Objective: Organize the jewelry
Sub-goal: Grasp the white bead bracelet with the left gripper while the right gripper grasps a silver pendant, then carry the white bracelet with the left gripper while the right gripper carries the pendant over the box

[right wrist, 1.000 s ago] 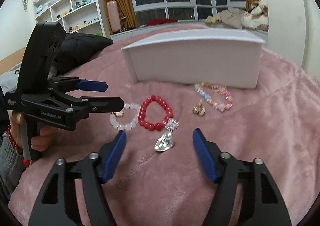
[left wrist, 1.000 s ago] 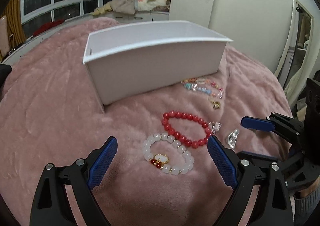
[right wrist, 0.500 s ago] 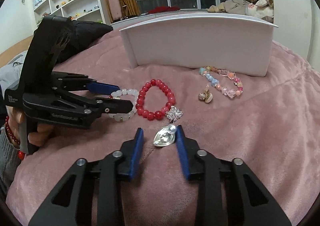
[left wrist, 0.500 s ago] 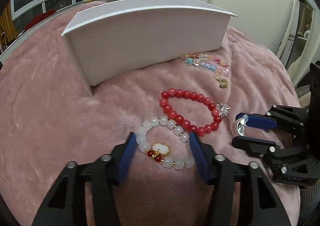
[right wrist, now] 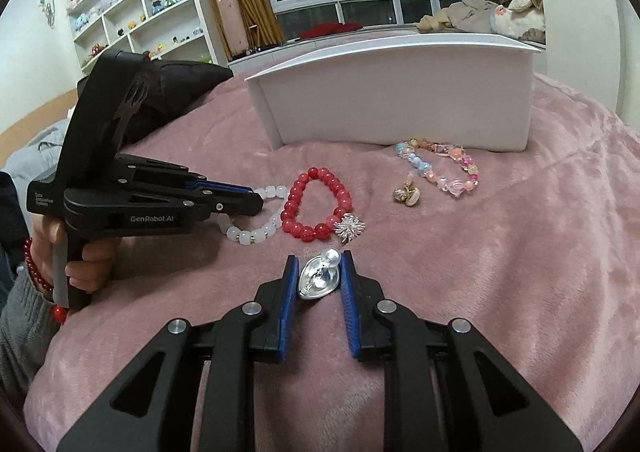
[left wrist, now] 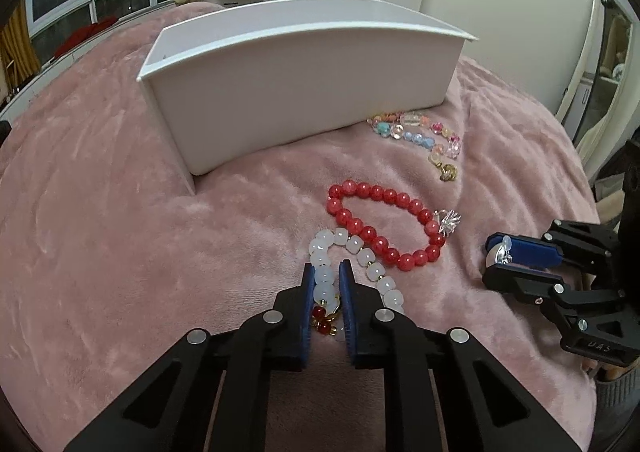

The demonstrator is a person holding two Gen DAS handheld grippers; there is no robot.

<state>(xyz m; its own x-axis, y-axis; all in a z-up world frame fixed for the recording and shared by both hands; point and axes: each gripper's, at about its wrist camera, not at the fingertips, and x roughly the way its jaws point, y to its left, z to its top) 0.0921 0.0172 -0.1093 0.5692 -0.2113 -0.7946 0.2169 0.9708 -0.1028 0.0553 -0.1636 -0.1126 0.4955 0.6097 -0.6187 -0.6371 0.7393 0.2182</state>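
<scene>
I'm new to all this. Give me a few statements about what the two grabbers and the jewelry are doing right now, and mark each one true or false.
1. The left gripper is clamped on the white bead bracelet. True.
2. The right gripper grips the red bead bracelet. False: it is shut on the silver trinket; the red bracelet lies free on the pink blanket.
3. The pastel bead bracelet lies inside the white box. False: it lies on the blanket in front of the box.
4. A small gold charm lies beside the pastel bracelet. True.
</scene>
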